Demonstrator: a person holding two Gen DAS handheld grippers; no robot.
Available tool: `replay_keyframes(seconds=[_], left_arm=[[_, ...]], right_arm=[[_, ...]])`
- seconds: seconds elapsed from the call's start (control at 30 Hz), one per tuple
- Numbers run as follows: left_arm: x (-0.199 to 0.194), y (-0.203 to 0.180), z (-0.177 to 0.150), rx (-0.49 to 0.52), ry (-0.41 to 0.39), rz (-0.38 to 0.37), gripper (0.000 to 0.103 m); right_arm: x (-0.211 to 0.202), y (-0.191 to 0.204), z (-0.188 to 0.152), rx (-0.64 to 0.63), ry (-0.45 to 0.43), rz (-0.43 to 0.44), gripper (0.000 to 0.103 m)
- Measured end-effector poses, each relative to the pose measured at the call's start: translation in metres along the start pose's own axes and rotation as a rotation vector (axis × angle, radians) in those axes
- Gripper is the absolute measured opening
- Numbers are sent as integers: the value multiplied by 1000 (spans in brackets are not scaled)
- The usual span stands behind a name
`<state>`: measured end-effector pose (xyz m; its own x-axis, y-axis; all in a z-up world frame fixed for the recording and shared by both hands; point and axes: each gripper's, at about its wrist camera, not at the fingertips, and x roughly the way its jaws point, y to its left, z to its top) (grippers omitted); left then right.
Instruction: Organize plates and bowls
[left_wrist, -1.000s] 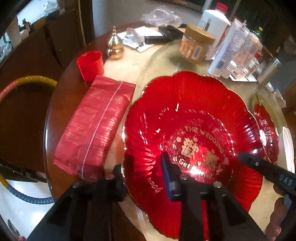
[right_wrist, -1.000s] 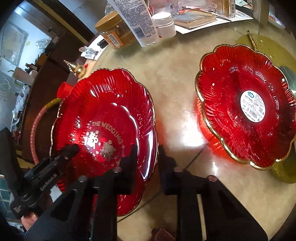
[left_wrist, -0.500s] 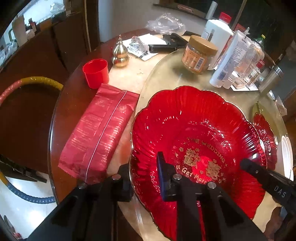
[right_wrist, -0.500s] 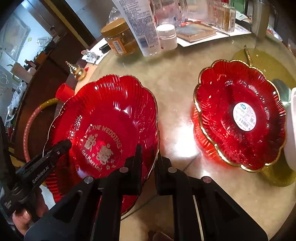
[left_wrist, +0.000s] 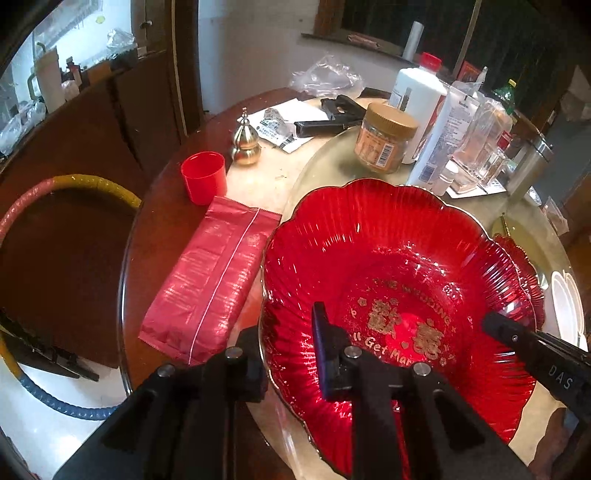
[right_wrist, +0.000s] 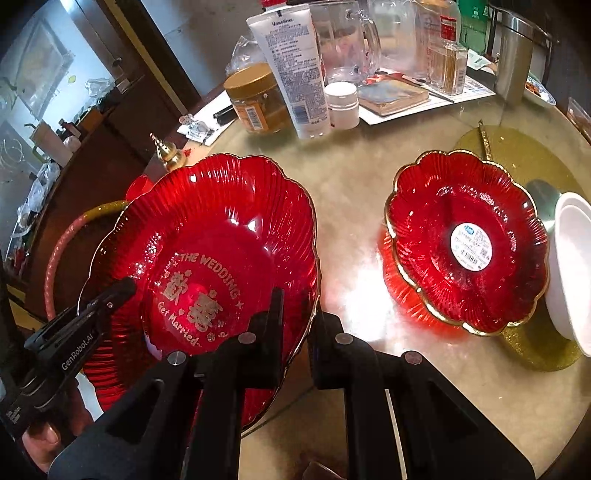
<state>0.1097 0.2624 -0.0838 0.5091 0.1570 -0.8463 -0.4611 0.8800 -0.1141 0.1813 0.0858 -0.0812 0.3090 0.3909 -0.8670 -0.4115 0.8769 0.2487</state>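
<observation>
A large red scalloped glass plate (left_wrist: 388, 258) with gold "The Wedding" lettering is lifted and tilted above the table; it also shows in the right wrist view (right_wrist: 221, 229). My left gripper (left_wrist: 288, 350) is shut on its left rim. My right gripper (right_wrist: 299, 321) is shut on its right rim, one finger inside and one outside. A smaller red plate (right_wrist: 436, 258) with a gold rim and a white sticker rests on the table to the right. A white bowl (right_wrist: 569, 273) sits beside it on a gold mat.
A red foil packet (left_wrist: 210, 280), a red cup (left_wrist: 203, 177) and a brass gourd ornament (left_wrist: 245, 140) lie at the table's left. Jars, a lotion tube (right_wrist: 291, 66), bottles, a glass jug and papers crowd the far side. A chair stands at the left.
Both grippers have raised the large plate off the table and tilted it, and both views have pulled back and up. The small plate and bowl have not moved.
</observation>
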Motion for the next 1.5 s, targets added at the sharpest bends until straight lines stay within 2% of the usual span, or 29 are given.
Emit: replay_keyframes(seconds=[0.3, 0.53, 0.6, 0.63, 0.67, 0.7, 0.73, 0.77, 0.83, 1.0, 1.17, 1.37, 1.5], left_arm=[[18, 9, -15, -19, 27, 11, 21], [18, 3, -23, 26, 10, 37, 27], [18, 3, -25, 38, 12, 52, 33], [17, 3, -26, 42, 7, 63, 43], [16, 3, -26, 47, -5, 74, 55], [13, 2, -27, 52, -20, 86, 60], [10, 2, -27, 56, -35, 98, 68], [7, 2, -27, 58, -50, 102, 70], [0, 4, -27, 54, -69, 105, 71], [-19, 9, -31, 38, -116, 117, 71], [-42, -1, -35, 47, -174, 93, 71], [-62, -39, -35, 117, -219, 41, 74], [-63, -68, -30, 153, -202, -16, 74]], right_arm=[[21, 0, -11, -6, 31, -5, 11], [20, 3, -16, -24, 31, -24, 14], [19, 4, -18, -35, 25, -50, 14], [19, 4, -19, -40, 23, -72, 14], [18, 4, -20, -49, 15, -89, 18], [15, 5, -21, -58, 1, -102, 23], [12, 6, -22, -66, -11, -125, 38], [9, 6, -22, -74, -25, -145, 54], [-1, 9, -23, -96, -68, -183, 61], [-27, 12, -31, -140, -151, -244, 61], [-48, 6, -41, -138, -208, -271, 61], [-66, -11, -51, -112, -235, -275, 61], [-77, -35, -58, -61, -227, -240, 61]])
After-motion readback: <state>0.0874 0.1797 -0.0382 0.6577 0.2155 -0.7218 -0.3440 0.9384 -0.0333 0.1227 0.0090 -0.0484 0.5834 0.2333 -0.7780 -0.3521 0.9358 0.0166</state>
